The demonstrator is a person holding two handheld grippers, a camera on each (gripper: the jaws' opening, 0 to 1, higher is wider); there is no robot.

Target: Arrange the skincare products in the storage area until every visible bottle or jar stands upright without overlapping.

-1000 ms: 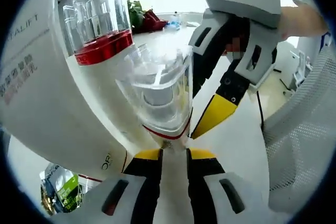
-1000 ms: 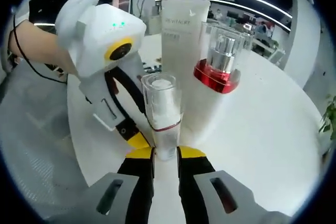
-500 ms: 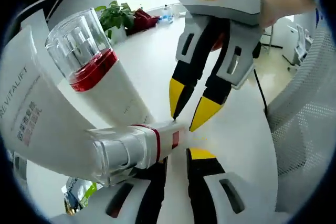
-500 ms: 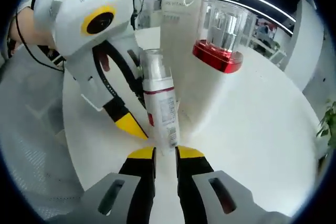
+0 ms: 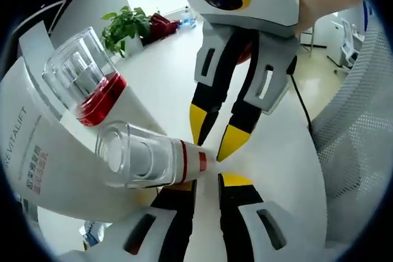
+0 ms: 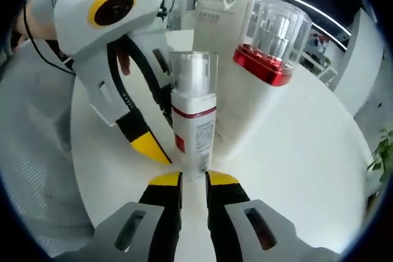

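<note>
The right gripper (image 6: 193,179) clamps the base of a small clear-capped pump bottle (image 6: 193,121), which stands on the white table (image 6: 295,170) just in front of the white Revitalift tube (image 6: 224,41) and beside the red-collared bottle (image 6: 270,35). The left gripper (image 6: 161,151), jaws spread, flanks the pump bottle's lower part.

Both cams sit super close to the action, low over the white surface (image 6: 319,170). The left gripper view looks along its own jaws at the small pump bottle (image 5: 153,162), which cuts across mid-frame, with the right gripper (image 5: 212,145) facing in from the top. The right gripper view looks the opposite way at the same bottle, upright at centre, with the left gripper (image 6: 153,145) on its left. Both share the tall tube (image 6: 224,47) and red-collared bottle (image 6: 270,35).
</note>
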